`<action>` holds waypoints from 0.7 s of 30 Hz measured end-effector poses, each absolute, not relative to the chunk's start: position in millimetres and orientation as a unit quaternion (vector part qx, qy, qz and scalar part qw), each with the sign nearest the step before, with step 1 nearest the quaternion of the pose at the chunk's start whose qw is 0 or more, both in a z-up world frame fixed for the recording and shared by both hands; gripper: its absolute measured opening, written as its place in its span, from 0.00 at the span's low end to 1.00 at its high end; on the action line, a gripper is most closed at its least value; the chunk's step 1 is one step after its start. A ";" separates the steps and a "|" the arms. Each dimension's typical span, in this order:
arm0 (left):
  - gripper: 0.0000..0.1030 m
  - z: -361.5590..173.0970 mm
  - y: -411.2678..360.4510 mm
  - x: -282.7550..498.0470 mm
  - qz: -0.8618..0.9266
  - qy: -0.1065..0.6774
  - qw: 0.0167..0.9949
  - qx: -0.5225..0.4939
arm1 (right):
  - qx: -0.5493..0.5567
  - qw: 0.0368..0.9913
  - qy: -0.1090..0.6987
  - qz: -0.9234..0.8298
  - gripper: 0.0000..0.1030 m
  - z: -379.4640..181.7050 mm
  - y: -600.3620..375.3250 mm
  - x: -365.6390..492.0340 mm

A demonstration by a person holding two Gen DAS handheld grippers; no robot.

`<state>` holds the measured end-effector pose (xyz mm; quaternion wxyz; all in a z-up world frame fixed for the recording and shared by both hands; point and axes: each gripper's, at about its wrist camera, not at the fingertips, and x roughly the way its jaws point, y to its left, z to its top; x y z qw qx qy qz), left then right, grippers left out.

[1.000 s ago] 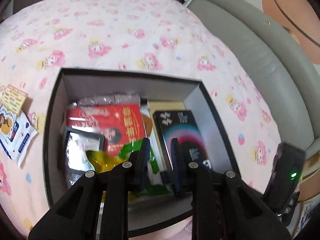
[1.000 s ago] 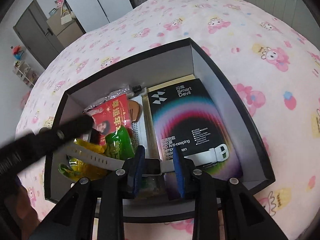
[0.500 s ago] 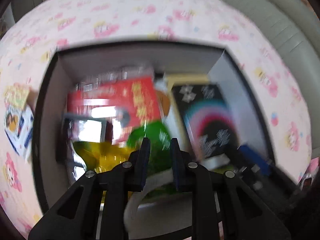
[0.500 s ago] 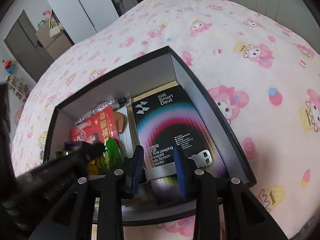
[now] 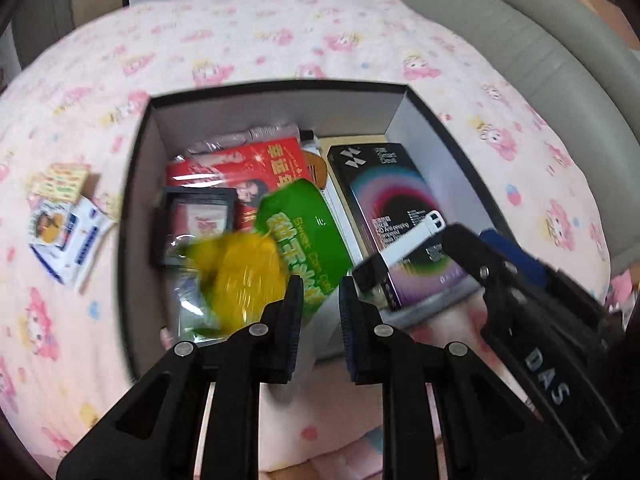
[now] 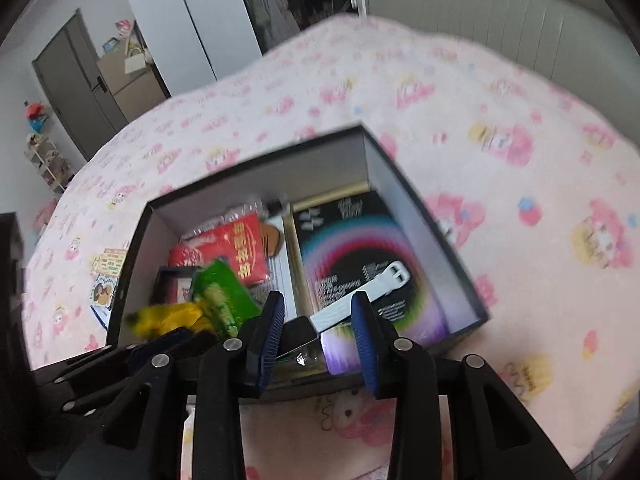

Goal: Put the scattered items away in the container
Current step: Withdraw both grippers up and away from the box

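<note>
Blk box reads "Smart Devil".

A pink cartoon-print bedspread carries the black box, with two small packets at its nine o'clock

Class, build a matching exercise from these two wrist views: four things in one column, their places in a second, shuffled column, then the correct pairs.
Things
1. white watch strap
2. green snack packet
3. blue-and-white packet
4. black screen-protector box

Places
A. on the pink blanket, left of the container
B. in the container, along its right wall
C. across the black screen-protector box
D. in the container, overlapping the red packet

Pairs: 1-C, 2-D, 3-A, 4-B
</note>
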<state>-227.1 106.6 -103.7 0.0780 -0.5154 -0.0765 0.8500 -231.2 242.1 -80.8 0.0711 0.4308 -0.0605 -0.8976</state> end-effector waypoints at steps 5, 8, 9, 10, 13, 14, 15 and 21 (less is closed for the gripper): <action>0.17 -80.3 93.2 -197.1 0.865 -0.056 0.071 -0.493 | 0.398 0.073 -0.016 -0.914 0.34 -64.9 217.9 -199.6; 0.17 -67.6 80.8 -181.8 0.871 -0.053 0.061 -0.484 | 0.395 0.073 0.013 -0.916 0.34 -59.2 199.6 -186.5; 0.17 -65.3 75.7 -177.1 0.871 -0.057 0.060 -0.484 | 0.397 0.078 0.016 -0.915 0.34 -57.3 194.5 -182.5; 0.17 -62.8 70.2 -172.1 0.871 -0.060 0.058 -0.484 | 0.397 0.082 0.017 -0.914 0.34 -55.4 190.0 -178.2; 0.17 -56.8 53.5 -153.9 0.871 -0.062 0.050 -0.485 | 0.395 0.090 0.019 -0.914 0.34 -50.7 177.1 -163.4; 0.17 -55.7 47.8 -147.2 0.870 -0.059 0.046 -0.486 | 0.395 0.094 0.021 -0.914 0.34 -50.9 172.1 -158.7; 0.17 -55.1 42.2 -140.6 0.870 -0.056 0.041 -0.488 | 0.395 0.097 0.023 -0.913 0.34 -51.4 167.1 -154.3; 0.17 -59.5 9.4 -103.6 0.870 -0.060 0.019 -0.490 | 0.404 0.123 0.037 -0.906 0.34 -57.0 133.3 -123.0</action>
